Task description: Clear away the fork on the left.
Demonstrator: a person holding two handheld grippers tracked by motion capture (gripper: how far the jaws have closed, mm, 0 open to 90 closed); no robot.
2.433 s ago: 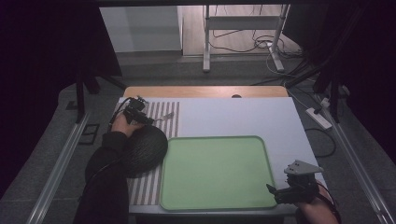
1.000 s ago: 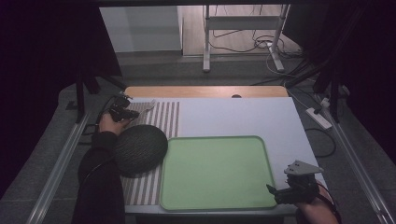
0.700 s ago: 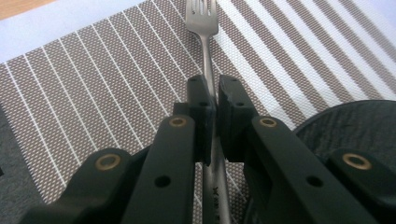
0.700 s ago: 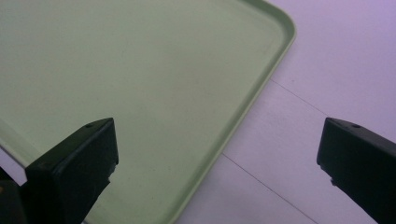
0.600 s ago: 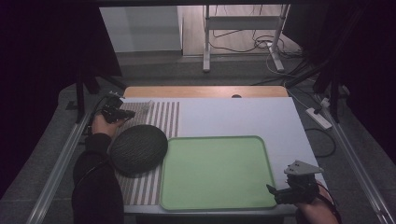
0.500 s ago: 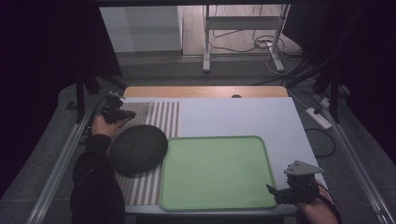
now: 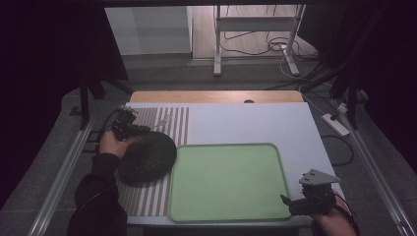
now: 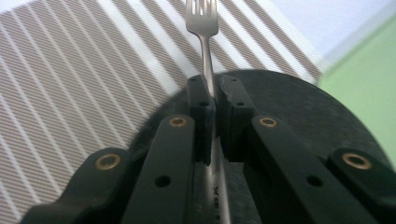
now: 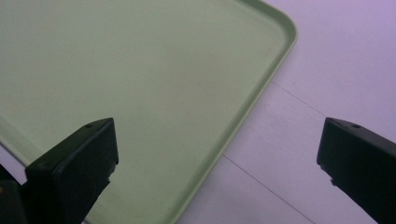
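A silver fork (image 8: 205, 42) is pinched by its handle in my left gripper (image 8: 214, 93), tines pointing away over the striped placemat (image 8: 70, 84). In the high view that left gripper (image 7: 129, 127) hangs over the far edge of a dark round plate (image 7: 147, 157) on the placemat (image 7: 172, 120), the fork (image 7: 160, 123) sticking out to the right. My right gripper (image 7: 300, 204) rests at the table's near right corner, jaws wide apart and empty, straddling the corner of the green tray (image 9: 140, 93) and the white table beside it.
The green tray (image 7: 226, 147) lies in the middle front of the white table (image 7: 255, 123). A wooden strip (image 7: 216, 96) runs along the far edge. A power strip (image 7: 336, 124) and cables lie off the right side. Metal rails flank the table.
The left hand has carried the fork from the far-left edge of the placemat toward the right and nearer, and now holds it above the dark plate's rim. The right gripper has stayed put.
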